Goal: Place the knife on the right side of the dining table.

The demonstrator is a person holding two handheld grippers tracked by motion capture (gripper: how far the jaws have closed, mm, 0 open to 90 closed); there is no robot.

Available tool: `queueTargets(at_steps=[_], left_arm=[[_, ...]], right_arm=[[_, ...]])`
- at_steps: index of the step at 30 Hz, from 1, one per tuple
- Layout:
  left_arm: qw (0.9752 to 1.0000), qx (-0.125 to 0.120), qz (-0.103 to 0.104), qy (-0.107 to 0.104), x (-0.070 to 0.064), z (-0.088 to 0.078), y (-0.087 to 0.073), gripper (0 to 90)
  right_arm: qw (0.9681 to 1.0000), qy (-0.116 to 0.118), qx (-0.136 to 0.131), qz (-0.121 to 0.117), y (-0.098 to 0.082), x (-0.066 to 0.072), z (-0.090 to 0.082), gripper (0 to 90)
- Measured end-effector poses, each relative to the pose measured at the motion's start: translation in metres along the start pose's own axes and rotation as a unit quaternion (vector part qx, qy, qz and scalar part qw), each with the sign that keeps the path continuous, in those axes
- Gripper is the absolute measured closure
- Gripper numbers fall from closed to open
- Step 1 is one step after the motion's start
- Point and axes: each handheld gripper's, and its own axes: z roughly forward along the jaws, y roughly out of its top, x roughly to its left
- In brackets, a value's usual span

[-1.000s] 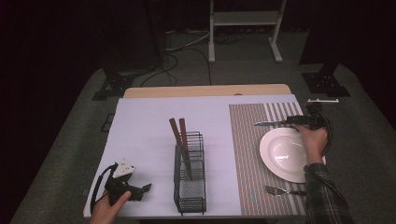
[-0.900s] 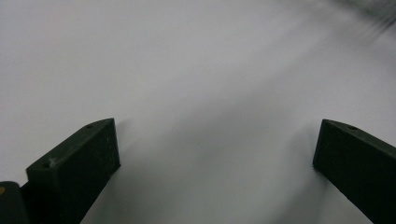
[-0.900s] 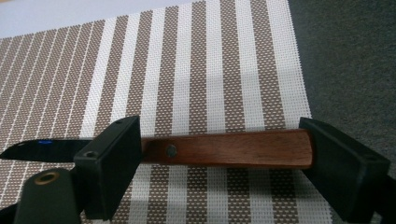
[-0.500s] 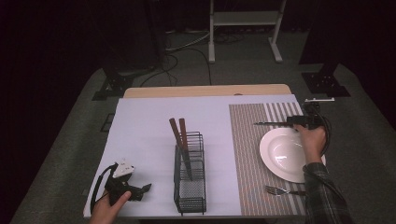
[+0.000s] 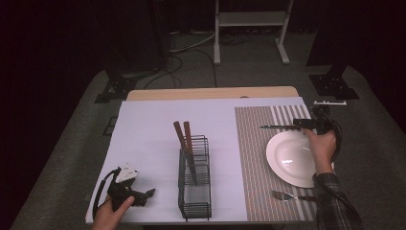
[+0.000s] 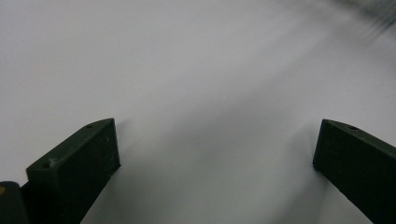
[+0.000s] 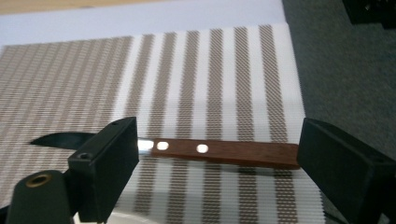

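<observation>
Right gripper view: the knife (image 7: 219, 151) lies flat on the striped placemat (image 7: 210, 84), its wooden handle between the wide-spread jaws of the right gripper (image 7: 217, 158), untouched by either. The plate (image 5: 293, 158) sits just behind. The left gripper (image 6: 215, 154) rests wide, empty.

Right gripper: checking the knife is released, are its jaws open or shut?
Open: the right gripper jaws stand wide, the knife lying on the striped placemat.

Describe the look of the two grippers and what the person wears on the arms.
Both grippers have blocky black jaws. The left gripper is black with a pale three-cornered plate on top and a black cable looping from it. The right gripper is black too, trailing a dark cable. The right arm wears a dark plaid sleeve.
</observation>
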Motion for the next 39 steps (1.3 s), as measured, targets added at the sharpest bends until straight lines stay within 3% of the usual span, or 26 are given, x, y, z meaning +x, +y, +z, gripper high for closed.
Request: queueTargets(at_steps=[11, 20, 28, 31, 33, 39], left_arm=[[1.0000, 0.000, -0.001, 0.000, 0.000, 0.000, 0.000, 0.0], [1.0000, 0.000, 0.000, 0.000, 0.000, 0.000, 0.000, 0.0], [1.0000, 0.000, 0.000, 0.000, 0.000, 0.000, 0.000, 0.0], [1.0000, 0.000, 0.000, 0.001, 0.000, 0.000, 0.000, 0.0], [1.0000, -0.001, 0.000, 0.001, 0.000, 0.000, 0.000, 0.0], [1.0000, 0.000, 0.000, 0.001, 0.000, 0.000, 0.000, 0.0]], right_arm=[[0.9977, 0.040, -0.036, -0.043, -0.004, 0.031, -0.024, 10.0], [0.9919, 0.070, -0.049, -0.094, -0.006, 0.066, -0.040, 4.7], [0.9841, 0.099, -0.039, -0.142, -0.015, 0.097, -0.045, 2.6], [0.9791, 0.119, -0.031, -0.162, -0.022, 0.111, -0.048, 2.1], [0.9780, 0.122, -0.032, -0.166, -0.024, 0.113, -0.049, 2.1], [0.9699, 0.150, -0.025, -0.190, -0.035, 0.130, -0.057, 2.0]])
